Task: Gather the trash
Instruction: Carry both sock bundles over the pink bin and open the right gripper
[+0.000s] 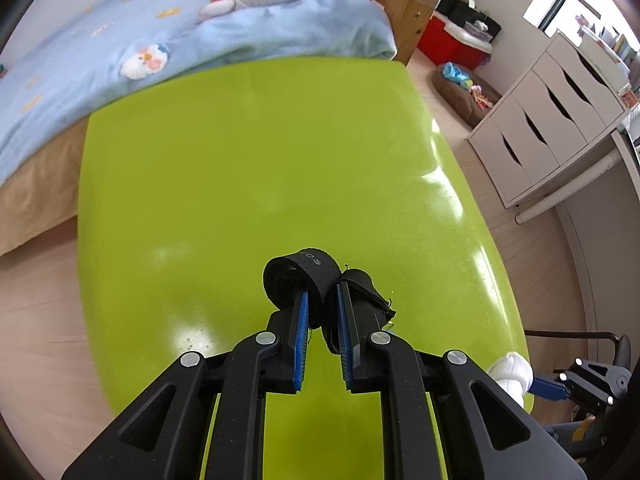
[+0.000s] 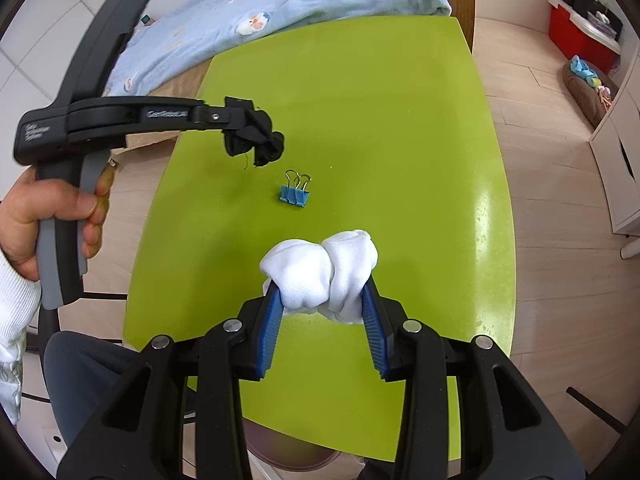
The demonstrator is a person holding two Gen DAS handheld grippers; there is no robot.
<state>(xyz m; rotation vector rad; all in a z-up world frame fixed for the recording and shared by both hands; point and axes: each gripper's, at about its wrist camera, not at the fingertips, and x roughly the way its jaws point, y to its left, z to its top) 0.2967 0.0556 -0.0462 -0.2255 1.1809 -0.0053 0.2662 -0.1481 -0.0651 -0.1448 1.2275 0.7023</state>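
My left gripper (image 1: 322, 294) is shut on a rolled black fabric strap (image 1: 304, 276) and holds it above the green table (image 1: 248, 152). It also shows in the right wrist view (image 2: 244, 128), at the left, with the black strap (image 2: 256, 140) hanging from its tips. My right gripper (image 2: 324, 292) is shut on a bunched white cloth (image 2: 320, 272) over the table's near part (image 2: 400, 120). The white cloth also shows at the lower right of the left wrist view (image 1: 510, 372). A pair of blue binder clips (image 2: 295, 192) lies on the table between the two grippers.
A bed with a light blue blanket (image 1: 120, 52) borders the table's far side. A white drawer unit (image 1: 560, 112) stands at the right. A brown pet bed (image 1: 460, 88) and a red box (image 1: 444, 40) sit on the wooden floor beyond.
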